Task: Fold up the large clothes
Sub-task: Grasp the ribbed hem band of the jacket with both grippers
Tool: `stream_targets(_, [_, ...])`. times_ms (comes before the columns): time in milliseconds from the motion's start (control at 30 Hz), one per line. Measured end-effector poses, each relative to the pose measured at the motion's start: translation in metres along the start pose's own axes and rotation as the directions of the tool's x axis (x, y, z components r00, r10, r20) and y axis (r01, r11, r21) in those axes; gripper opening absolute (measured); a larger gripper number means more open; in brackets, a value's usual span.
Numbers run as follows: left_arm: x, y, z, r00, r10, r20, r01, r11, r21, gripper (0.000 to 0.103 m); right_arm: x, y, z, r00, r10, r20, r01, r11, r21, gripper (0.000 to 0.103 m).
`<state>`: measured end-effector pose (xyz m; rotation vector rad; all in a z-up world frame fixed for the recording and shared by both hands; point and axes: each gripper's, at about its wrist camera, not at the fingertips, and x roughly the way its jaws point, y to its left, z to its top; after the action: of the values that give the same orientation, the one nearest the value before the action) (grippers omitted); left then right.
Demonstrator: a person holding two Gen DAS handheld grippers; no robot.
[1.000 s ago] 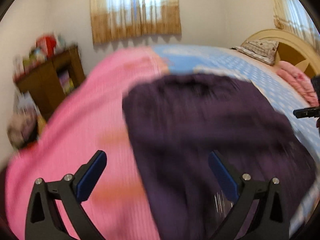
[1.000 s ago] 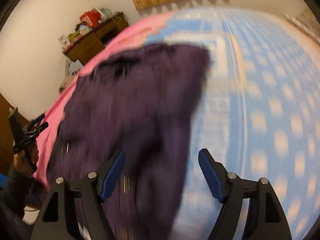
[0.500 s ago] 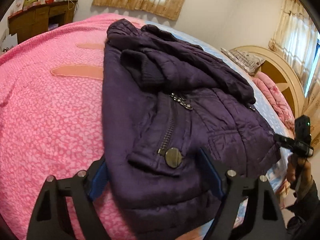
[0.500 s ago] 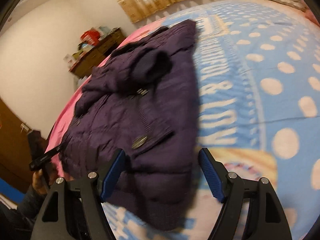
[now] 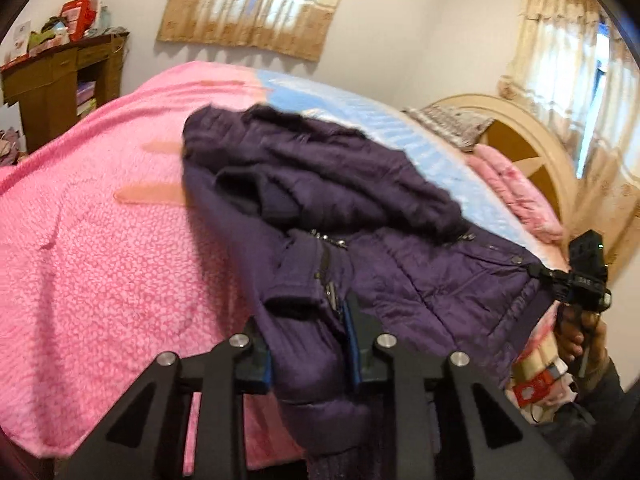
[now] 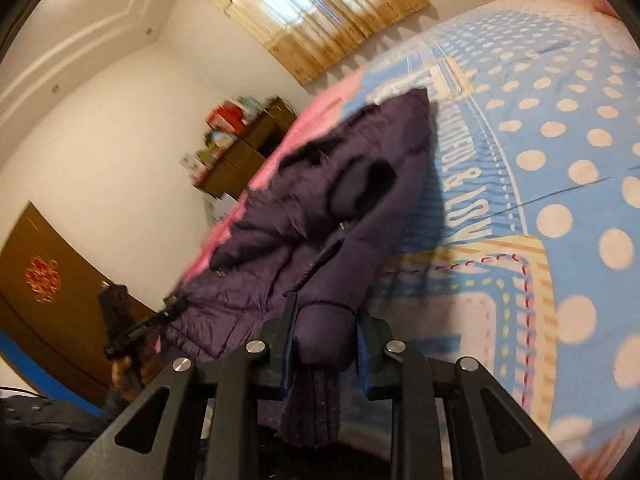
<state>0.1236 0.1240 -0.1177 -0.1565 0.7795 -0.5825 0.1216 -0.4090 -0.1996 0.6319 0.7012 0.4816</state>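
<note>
Now, where open jaws straddled it half a second earlier, the purple jacket's [image 5: 360, 216] hem at the bed's [image 5: 100, 240] near edge is clamped by left gripper [image 5: 310, 354] and right gripper [image 6: 326, 346], so folding can be started.

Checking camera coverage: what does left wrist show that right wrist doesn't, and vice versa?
Left wrist only: the curved headboard, folded pink quilts, the jacket's front zipper and much of the pink blanket.
Right wrist only: the blue dotted sheet up close and a brown door.
Both: the purple jacket, each hand-held gripper shut on its hem, left and right, plus the wooden cabinet.
</note>
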Motion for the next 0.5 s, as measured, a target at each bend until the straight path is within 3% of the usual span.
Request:
stream_targets(133, [-0.019,0.006,0.01,0.997,-0.076,-0.006,0.076,0.995,-0.072,0.027,-0.025,0.014,0.007,0.995,0.088,0.048,-0.09,0.995,0.037,0.024])
stream_targets(233, [-0.021,0.021,0.031,0.988,-0.154,-0.001,0.151,0.972,-0.182,0.027,-0.028,0.029,0.027,0.985,0.145,0.089,-0.15,0.987,0.055,0.024])
stream_targets(367, [-0.01,0.041,0.084,0.973,-0.229,0.007,0.223,0.941,-0.253,0.027,-0.011,0.043,0.092,0.971,0.195,0.139,-0.209,0.974,0.087,0.024])
stream_targets(500, [0.019,0.067,0.138,0.963,-0.27,0.002,0.254,0.906,-0.338,0.027,0.037,0.039,0.171,0.972,0.171,0.161,-0.192,0.973,0.126,0.024])
